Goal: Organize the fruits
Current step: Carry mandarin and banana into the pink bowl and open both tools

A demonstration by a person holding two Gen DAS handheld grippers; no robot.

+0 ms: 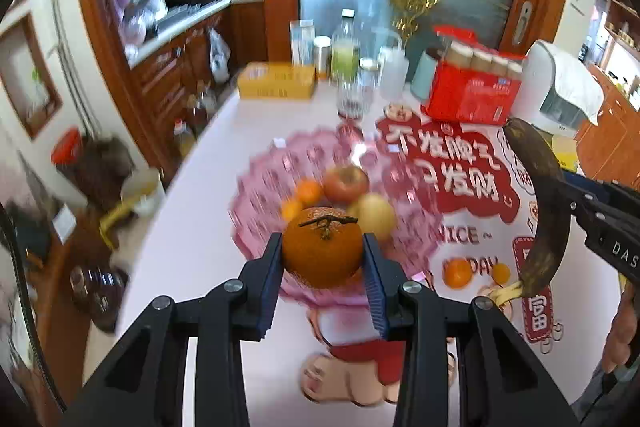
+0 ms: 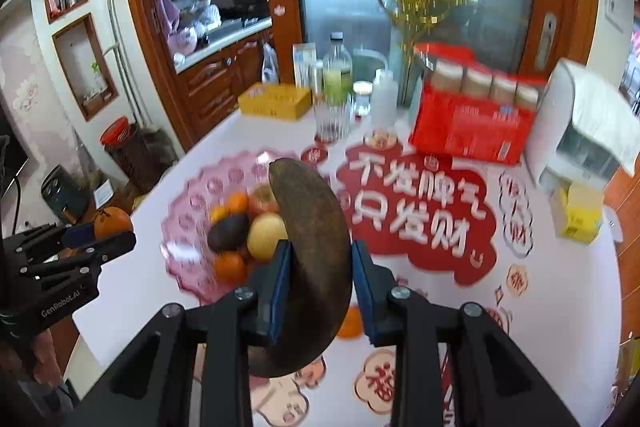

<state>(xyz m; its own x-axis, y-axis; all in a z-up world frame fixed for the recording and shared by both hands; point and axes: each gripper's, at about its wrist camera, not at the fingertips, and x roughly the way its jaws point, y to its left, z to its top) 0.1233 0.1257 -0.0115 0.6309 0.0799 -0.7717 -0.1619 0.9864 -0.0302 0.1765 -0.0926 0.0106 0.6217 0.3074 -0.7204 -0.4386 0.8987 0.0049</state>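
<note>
Only from the right wrist, dark fruit (image 2: 228, 231) inside pink bowl (image 2: 188, 211).

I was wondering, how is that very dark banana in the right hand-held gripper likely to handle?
The banana has gone almost wholly brown, so it is probably soft and may bruise or split under the right hand-held gripper. Its curve means it might pivot between the pads. It hangs well past them at both ends, so it could swing.
</note>
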